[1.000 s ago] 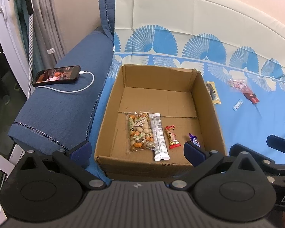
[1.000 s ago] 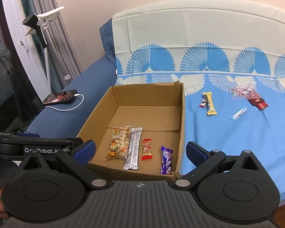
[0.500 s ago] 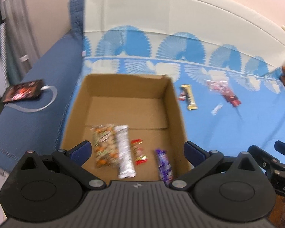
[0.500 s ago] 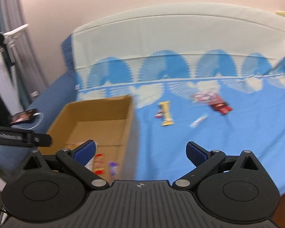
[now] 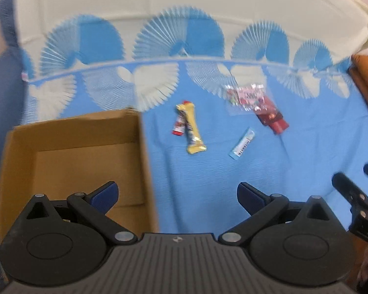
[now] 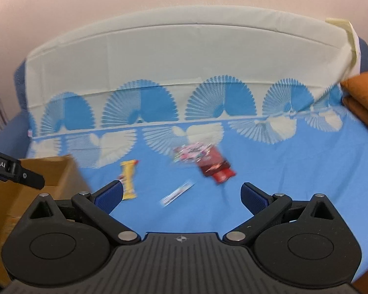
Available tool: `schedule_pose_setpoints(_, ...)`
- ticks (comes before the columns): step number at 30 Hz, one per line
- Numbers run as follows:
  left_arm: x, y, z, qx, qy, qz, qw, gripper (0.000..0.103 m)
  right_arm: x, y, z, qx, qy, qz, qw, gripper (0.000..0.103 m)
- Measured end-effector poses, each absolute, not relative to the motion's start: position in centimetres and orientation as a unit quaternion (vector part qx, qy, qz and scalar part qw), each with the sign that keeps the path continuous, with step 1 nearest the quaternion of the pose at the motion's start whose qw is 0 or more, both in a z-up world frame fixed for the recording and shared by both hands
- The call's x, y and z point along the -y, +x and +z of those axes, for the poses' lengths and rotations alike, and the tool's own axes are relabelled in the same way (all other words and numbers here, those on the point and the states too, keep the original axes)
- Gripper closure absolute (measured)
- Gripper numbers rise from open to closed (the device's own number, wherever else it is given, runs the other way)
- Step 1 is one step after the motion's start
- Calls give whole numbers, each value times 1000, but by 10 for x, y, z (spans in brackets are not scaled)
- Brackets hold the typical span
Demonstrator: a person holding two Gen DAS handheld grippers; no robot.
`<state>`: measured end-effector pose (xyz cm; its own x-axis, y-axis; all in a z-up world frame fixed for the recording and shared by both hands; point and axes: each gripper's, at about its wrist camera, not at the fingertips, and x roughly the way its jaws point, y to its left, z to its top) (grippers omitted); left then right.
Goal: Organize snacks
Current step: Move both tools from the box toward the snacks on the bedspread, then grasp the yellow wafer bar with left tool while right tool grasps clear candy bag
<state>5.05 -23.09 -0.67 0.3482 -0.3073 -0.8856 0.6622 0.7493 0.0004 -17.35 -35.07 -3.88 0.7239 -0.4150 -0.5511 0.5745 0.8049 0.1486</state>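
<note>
Both the left gripper (image 5: pixel 176 194) and the right gripper (image 6: pixel 181 193) are held with jaws wide apart and empty. In the left wrist view, the open brown cardboard box (image 5: pixel 139 161) lies at nine o'clock; the loose snacks lie on the blue fan-patterned cloth (image 5: pixel 208 183) at twelve to one o'clock: a yellow wrapped bar (image 5: pixel 192 132) touching a small red packet (image 5: pixel 179 128), a pale blue stick (image 5: pixel 241 143) and a dark red pouch (image 5: pixel 273 120) under a clear candy bag (image 5: pixel 246 96). Two touching wrappers could be pinched together, or the cloth snagged.

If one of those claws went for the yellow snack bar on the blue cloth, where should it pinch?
Probably across the middle of the yellow bar, from above. It lies flat and long, so its narrow width fits between open fingers. A small red packet touches its left side, so nearer the lower end looks freer.
</note>
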Motion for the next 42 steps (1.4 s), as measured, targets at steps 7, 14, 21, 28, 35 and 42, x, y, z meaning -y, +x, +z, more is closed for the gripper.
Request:
schedule_pose_setpoints(7,316,114,-80,-530,218,-286,768,0,438,-98,-101,-309,72,-246,916,0)
schedule_pose_setpoints(14,368,163,-145,-563,214,-267,753,0,484,-19,-168,-356,-15,-220,908,0)
schedule_pose_setpoints(21,391,192,-188,-587,211,-247,742,0,486,34,-216,-373,-110,-186,902,0)
schedule_pose_setpoints(28,391,203,-211,-595,213,-229,740,0,487,61,-236,-338,-195,-189,901,0)
schedule_pose_setpoints(35,375,196,-193,-576,175,-258,756,91,493,78,-234,-336,-185,-128,915,84)
schedule_pose_setpoints(42,356,169,-162,-551,151,-294,766,91,488,47,-205,-299,-136,-161,930,98)
